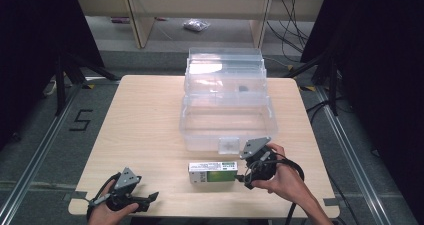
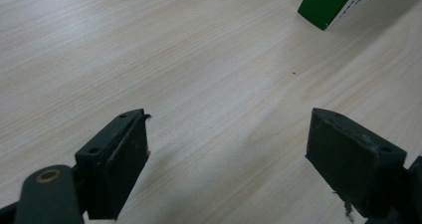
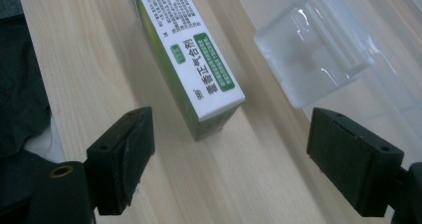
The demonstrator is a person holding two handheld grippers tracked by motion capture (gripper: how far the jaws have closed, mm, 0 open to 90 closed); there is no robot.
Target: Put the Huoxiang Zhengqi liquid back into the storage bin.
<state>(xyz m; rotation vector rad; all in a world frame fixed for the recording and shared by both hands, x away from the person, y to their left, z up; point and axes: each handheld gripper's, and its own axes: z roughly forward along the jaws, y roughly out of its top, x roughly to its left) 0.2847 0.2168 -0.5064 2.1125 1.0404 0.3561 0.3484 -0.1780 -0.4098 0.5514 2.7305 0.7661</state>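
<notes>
A green and white carton (image 1: 212, 172) with printed text lies flat on the wooden table (image 1: 145, 120), just in front of a clear plastic box (image 1: 227, 122) whose lid stands open. My right gripper (image 1: 245, 177) is open at the carton's right end, and the carton's end (image 3: 209, 99) lies just ahead of the gap between its jaws. My left gripper (image 1: 152, 199) is open near the table's front left edge, well away from the carton, whose green corner (image 2: 328, 5) shows at the top of the left gripper view.
The clear box's latch tab (image 3: 311, 59) hangs over the table just right of the carton. Behind the table stand wooden furniture legs (image 1: 140, 20), cables and black tripod legs (image 1: 70, 67). A "5" is marked on the floor (image 1: 80, 120) at left.
</notes>
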